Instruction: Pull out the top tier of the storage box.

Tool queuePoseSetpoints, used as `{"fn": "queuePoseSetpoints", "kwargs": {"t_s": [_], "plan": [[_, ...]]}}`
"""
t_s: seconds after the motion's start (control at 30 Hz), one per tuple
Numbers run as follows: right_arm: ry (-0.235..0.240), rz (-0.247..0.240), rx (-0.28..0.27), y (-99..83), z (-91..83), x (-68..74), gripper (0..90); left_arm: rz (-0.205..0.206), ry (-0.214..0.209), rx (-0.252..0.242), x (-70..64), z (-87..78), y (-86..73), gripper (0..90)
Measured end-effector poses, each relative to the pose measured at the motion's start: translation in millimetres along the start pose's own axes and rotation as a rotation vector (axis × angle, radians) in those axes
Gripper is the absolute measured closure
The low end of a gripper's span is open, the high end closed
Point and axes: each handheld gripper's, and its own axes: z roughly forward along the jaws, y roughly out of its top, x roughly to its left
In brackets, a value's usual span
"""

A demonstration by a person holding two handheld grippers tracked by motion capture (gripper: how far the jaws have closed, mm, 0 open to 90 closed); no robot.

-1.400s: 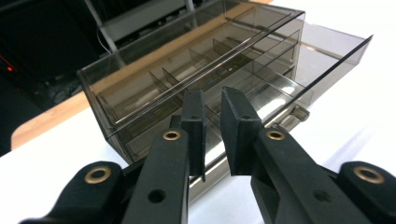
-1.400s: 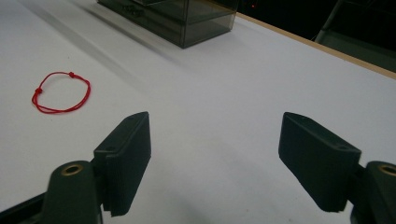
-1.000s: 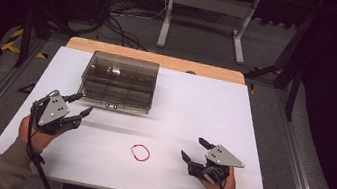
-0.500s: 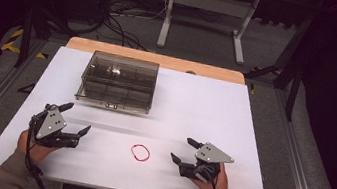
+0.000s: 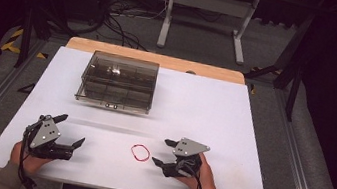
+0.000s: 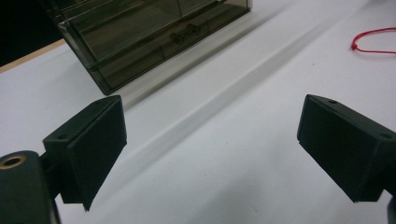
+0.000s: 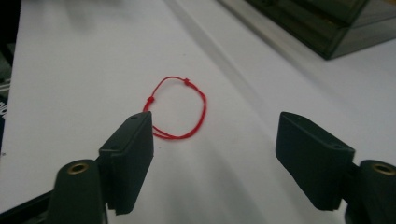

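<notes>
Beside red string loop [image 5: 140,152], right gripper [image 5: 160,153] spread

Left gripper [image 5: 71,130], held in the left hand [image 5: 23,157] at the near left, jaws spread wide and pointing right. Right gripper [image 5: 162,152], held in the right hand [image 5: 202,178] at the near right, jaws likewise wide apart, pointing left. Both forearms enter from the near edge.

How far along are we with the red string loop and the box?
Nothing looks done: the red loop lies flat on the table, apart from the closed box. In hand: the right tongs are open, near the loop; the left tongs are open and hold nothing. Left: grasping the loop, probably boxing it.
</notes>
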Motion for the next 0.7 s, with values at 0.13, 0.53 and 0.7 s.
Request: {"fn": "queuePoseSetpoints", "kwargs": {"t_s": [0.13,0.53,0.7], "plan": [[0.051,-0.020,0.010,5.6,9.0,3.3,33.2,-0.010,0.000,-0.003,0.7,-0.9,-1.2,9.2],[0.172,-0.152,0.166,23.7,44.4,23.2,60.9,-0.020,0.002,0.000,0.4,-2.7,-2.1,9.2],[0.213,-0.122,0.179,23.7,45.8,19.8,77.3,-0.007,0.008,0.010,1.0,-3.4,-2.5,9.2]]}}
